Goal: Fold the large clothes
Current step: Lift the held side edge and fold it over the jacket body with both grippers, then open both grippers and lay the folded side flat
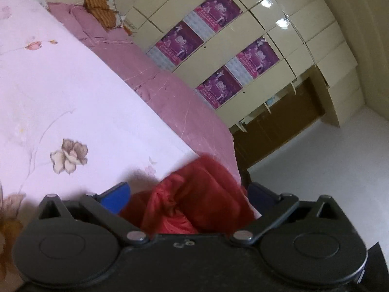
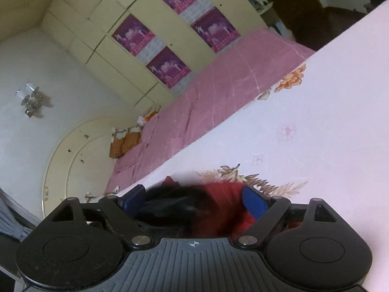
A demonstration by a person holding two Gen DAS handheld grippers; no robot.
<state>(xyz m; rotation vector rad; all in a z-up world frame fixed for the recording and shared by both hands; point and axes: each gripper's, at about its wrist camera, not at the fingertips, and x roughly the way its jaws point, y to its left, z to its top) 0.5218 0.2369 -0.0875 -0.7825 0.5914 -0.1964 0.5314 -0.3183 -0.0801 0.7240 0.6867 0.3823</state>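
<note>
The red garment (image 1: 194, 199) was bunched between the blue fingers of the left hand-held gripper (image 1: 187, 199), whose jaws stood wide apart with cloth filling the gap; I judged this a loose gather rather than a pinch, so the fabric could be carried over the bed (image 1: 73, 92) without dragging. The right hand-held gripper (image 2: 194, 200) was likewise spread, with red cloth and something dark and blurred lying between its fingers (image 2: 254, 202); whether the pads pressed on the cloth I could not tell, the view there being smeared. Both tools sat low above the pale flowered sheet (image 2: 316, 133), near its edge; that suits taking two parts of one garment at once, so it could be lifted and spread flat for folding. The pink quilt (image 1: 175, 92) lay beyond, beside the wardrobe (image 1: 267, 24), well apart from the work.
</note>
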